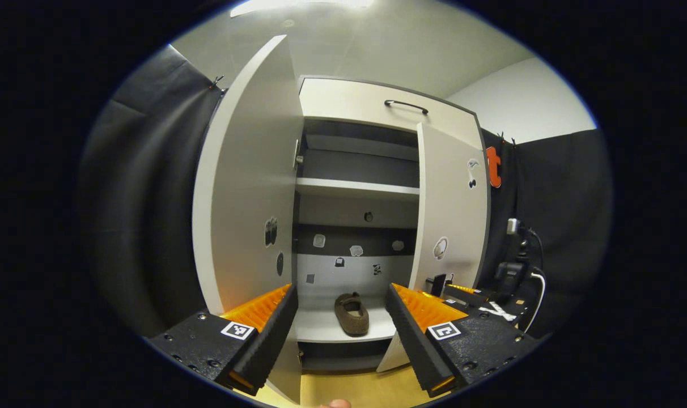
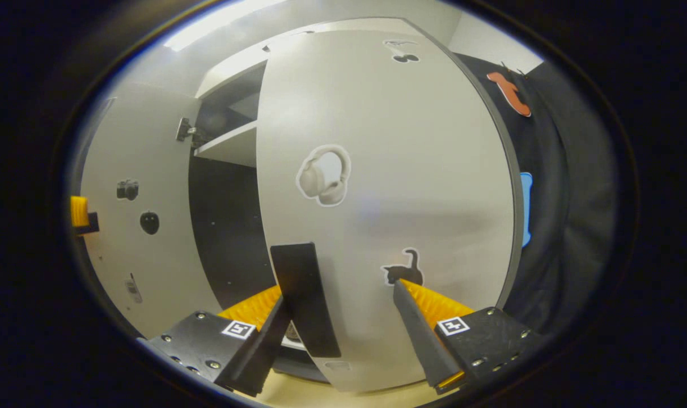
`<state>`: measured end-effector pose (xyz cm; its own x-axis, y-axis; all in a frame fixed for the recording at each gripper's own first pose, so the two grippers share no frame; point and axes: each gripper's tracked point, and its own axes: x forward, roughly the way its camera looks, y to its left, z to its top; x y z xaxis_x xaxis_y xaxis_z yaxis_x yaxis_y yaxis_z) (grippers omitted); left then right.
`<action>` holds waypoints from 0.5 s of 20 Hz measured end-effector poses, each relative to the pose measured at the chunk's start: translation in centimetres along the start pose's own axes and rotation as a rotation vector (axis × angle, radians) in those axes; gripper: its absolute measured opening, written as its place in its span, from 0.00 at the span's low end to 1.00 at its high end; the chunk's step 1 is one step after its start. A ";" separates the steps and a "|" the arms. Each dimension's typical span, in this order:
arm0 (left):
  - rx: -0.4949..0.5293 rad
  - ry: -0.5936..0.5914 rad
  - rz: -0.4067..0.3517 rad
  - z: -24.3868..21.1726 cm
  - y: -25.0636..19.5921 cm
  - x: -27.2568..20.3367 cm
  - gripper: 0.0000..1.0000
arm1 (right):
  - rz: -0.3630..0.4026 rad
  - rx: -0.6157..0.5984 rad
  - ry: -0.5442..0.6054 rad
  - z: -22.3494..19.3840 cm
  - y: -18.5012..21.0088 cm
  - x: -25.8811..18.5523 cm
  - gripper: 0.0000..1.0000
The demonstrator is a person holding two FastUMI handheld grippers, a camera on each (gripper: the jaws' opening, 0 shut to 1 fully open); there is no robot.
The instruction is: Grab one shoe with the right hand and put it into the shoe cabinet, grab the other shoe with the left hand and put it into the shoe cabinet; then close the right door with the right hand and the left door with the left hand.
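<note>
Left gripper view
- Shoe: one brown shoe (image 1: 352,313) lies on the bottom shelf (image 1: 321,327) of the shoe cabinet (image 1: 359,105). I can see only this one; I cannot tell where the other shoe is.
- Shoe direction: its long axis runs front to back, a little slanted, one end toward you. Which end is the toe, I cannot tell.
- Doors: the left door (image 1: 244,187) stands wide open, the right door (image 1: 454,215) is about half open.
- Your left gripper (image 1: 340,317): fingers spread, holding nothing, in front of the opening.

Right gripper view
- Your right gripper (image 2: 340,314): fingers spread, at the outside face of the right door (image 2: 389,187), near its lower edge; touching or not, I cannot tell.
- Door handle (image 2: 305,297): dark bar between your fingers, not pinched.
- Progress: I judge the shoe part as at least half done; you are at closing the right door. The left door remains.
</note>
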<state>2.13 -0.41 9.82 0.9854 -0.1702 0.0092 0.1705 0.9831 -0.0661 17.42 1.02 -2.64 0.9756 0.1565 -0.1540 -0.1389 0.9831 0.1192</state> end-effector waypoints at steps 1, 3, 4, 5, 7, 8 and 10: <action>0.002 -0.002 0.004 0.3 0.1 -0.7 0.92 | -0.008 0.000 -0.002 0.0 -0.1 0.0 1.00; 0.007 -0.015 0.033 1.4 1.2 -1.9 0.92 | -0.021 -0.001 -0.006 -0.1 -0.1 0.1 1.00; 0.008 -0.023 0.054 2.0 1.9 -2.8 0.92 | -0.027 -0.003 -0.009 -0.1 0.0 0.2 1.00; 0.009 -0.030 0.078 2.4 2.8 -3.6 0.92 | -0.033 -0.005 -0.011 -0.1 -0.1 0.2 1.00; -0.003 -0.039 0.095 2.8 3.9 -5.2 0.92 | -0.042 -0.009 -0.016 -0.2 -0.1 0.2 1.00; -0.001 -0.036 0.106 2.9 4.7 -5.9 0.92 | -0.046 -0.012 -0.019 -0.2 -0.1 0.3 1.00; -0.003 -0.036 0.145 2.9 6.5 -7.2 0.91 | -0.053 -0.017 -0.024 -0.3 0.0 0.4 1.00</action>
<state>-3.81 7.39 12.20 0.9991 -0.0235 0.0346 0.0260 0.9970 -0.0725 17.76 1.08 -2.97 0.9854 0.1019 -0.1361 -0.0895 0.9915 0.0945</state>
